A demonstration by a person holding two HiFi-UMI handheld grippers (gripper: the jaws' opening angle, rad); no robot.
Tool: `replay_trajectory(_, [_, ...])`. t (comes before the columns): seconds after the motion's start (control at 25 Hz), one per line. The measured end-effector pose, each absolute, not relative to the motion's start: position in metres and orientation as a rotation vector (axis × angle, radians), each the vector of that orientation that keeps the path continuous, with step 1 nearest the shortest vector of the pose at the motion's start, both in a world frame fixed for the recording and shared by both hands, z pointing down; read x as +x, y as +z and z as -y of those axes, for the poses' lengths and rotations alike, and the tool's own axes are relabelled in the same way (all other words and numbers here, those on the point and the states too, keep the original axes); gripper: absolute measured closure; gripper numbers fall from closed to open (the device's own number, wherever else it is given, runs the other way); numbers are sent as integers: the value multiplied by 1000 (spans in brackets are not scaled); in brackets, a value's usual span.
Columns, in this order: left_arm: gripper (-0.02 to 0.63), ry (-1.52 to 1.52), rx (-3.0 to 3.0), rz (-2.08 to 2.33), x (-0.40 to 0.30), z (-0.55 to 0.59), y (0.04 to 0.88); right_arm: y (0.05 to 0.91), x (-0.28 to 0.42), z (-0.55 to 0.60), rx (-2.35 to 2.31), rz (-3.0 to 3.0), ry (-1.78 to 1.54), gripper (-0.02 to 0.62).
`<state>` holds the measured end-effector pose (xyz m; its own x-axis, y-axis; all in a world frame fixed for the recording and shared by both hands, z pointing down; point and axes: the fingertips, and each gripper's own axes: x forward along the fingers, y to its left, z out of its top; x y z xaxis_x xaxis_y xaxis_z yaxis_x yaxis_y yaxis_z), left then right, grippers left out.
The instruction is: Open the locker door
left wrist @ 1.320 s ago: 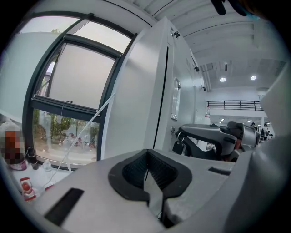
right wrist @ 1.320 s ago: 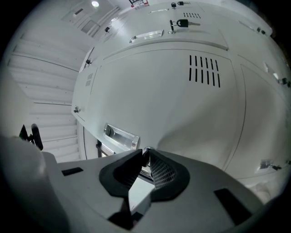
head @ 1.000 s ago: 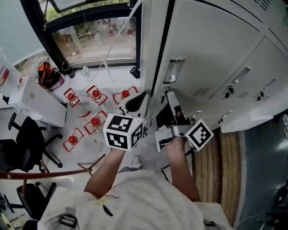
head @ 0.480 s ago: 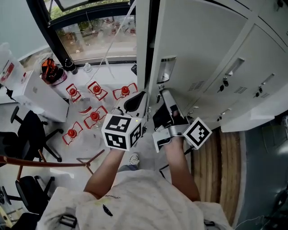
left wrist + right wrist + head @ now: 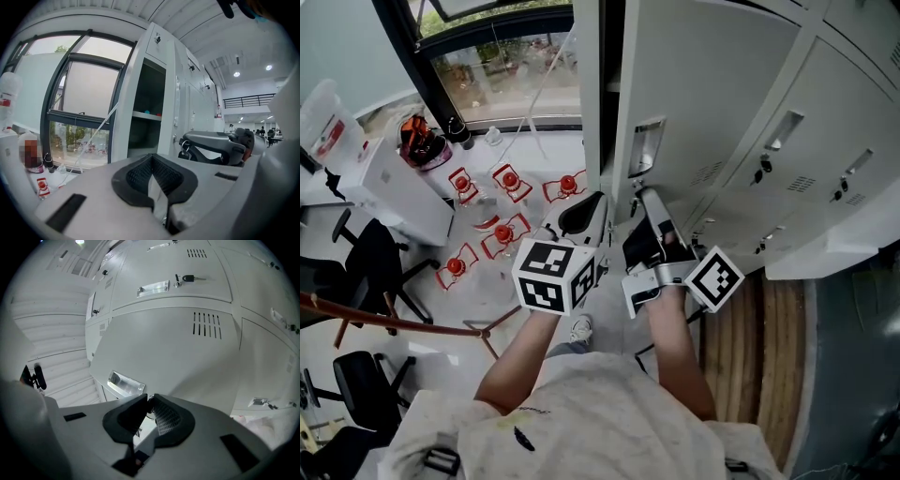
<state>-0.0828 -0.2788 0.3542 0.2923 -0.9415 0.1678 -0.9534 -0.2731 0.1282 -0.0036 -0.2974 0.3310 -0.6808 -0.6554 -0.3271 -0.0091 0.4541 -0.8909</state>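
— How do I stand?
— Your left arm (image 5: 520, 352) and right arm (image 5: 677, 349) reach forward side by side. Your left gripper (image 5: 151, 158) has its jaws together. Your right gripper (image 5: 149, 398) (tilted slightly up) has just been closing further, tips meeting.

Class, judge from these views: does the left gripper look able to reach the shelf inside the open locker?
Probably yes. The locker door stands swung aside, the shelf lies ahead of the left gripper in its own view, and nothing shows between them.

Bright daylight through the window (image 5: 506, 66); both gripper views warp, corners black.
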Motion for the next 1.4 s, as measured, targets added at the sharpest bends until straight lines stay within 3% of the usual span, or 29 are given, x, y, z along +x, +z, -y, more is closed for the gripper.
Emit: replay_trajectory(1.4, [601, 162, 2449, 1693, 46, 205, 347, 329, 140, 244, -517, -2028, -1228, 572])
